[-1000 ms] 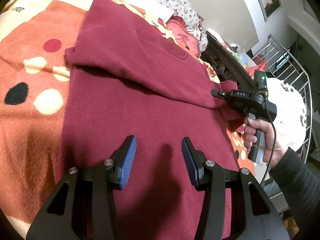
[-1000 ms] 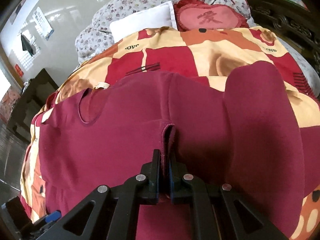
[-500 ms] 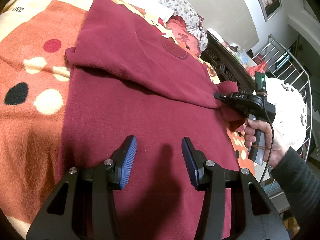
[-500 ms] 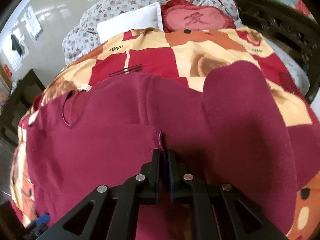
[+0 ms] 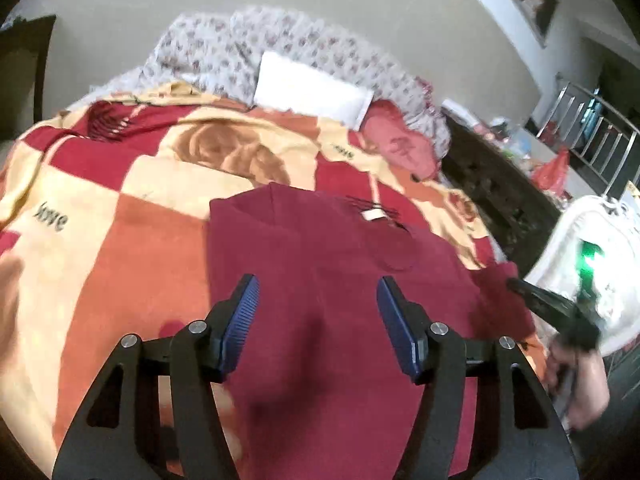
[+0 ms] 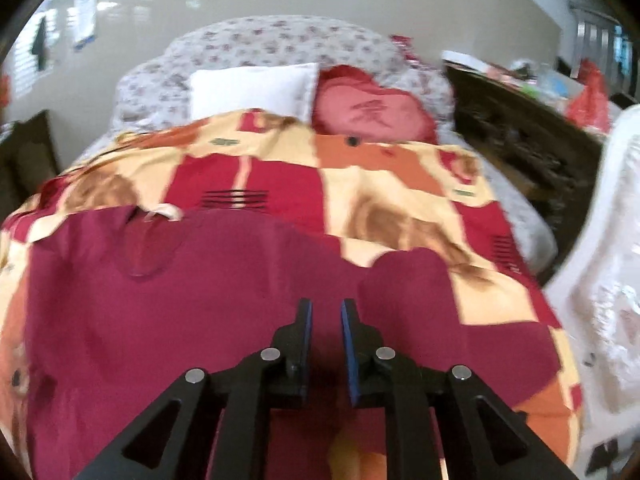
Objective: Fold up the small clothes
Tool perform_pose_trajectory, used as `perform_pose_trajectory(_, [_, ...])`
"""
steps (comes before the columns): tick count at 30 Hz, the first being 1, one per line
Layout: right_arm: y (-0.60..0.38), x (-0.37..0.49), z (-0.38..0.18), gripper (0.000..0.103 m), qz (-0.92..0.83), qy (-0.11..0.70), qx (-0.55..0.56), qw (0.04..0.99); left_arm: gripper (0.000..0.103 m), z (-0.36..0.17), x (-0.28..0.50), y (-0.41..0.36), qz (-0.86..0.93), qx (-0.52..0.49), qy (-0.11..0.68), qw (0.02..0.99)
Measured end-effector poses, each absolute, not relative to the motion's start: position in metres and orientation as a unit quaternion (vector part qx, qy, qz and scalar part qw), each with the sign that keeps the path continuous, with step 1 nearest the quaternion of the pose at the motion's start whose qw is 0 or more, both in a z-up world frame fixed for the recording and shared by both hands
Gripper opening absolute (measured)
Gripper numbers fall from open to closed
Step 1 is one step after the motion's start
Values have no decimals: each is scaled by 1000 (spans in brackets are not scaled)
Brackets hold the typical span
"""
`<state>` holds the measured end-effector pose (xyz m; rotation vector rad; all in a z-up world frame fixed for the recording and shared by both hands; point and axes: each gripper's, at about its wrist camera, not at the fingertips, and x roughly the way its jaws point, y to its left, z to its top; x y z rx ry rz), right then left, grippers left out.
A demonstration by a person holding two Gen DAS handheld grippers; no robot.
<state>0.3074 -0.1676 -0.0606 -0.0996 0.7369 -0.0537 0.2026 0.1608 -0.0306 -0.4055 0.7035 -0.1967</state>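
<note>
A dark red top (image 5: 320, 280) lies partly folded on the patterned blanket (image 5: 132, 240); it also shows in the right wrist view (image 6: 180, 300). My left gripper (image 5: 316, 320) is open and empty, raised above the garment. My right gripper (image 6: 325, 316) has its jaws a little apart, holds nothing and sits above the garment's right side; it shows in the left wrist view (image 5: 516, 284) at the garment's right edge. One sleeve (image 6: 408, 280) lies out to the right. Both views are blurred.
A white pillow (image 6: 252, 88), a red cushion (image 6: 368, 112) and a floral quilt (image 6: 280, 40) sit at the head of the bed. A dark carved wooden piece (image 6: 520, 148) and a white chair (image 6: 600, 280) stand to the right.
My right gripper has let go of the garment fold and opened a little. Both grippers have lifted and tilted up toward the head of the bed.
</note>
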Motion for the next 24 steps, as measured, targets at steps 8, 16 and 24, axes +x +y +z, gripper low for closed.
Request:
perform_pose_trajectory(8, [-130, 326, -107, 13, 115, 420, -23, 900, 60, -93, 270, 143, 21, -131, 450, 883])
perform_pose_trajectory(16, [-138, 330, -143, 14, 122, 411, 2, 903, 68, -115, 262, 137, 31, -91, 428, 899])
perform_pose_trajectory(24, [-138, 311, -111, 19, 116, 399, 26, 909, 72, -67, 211, 131, -20, -115, 388, 914])
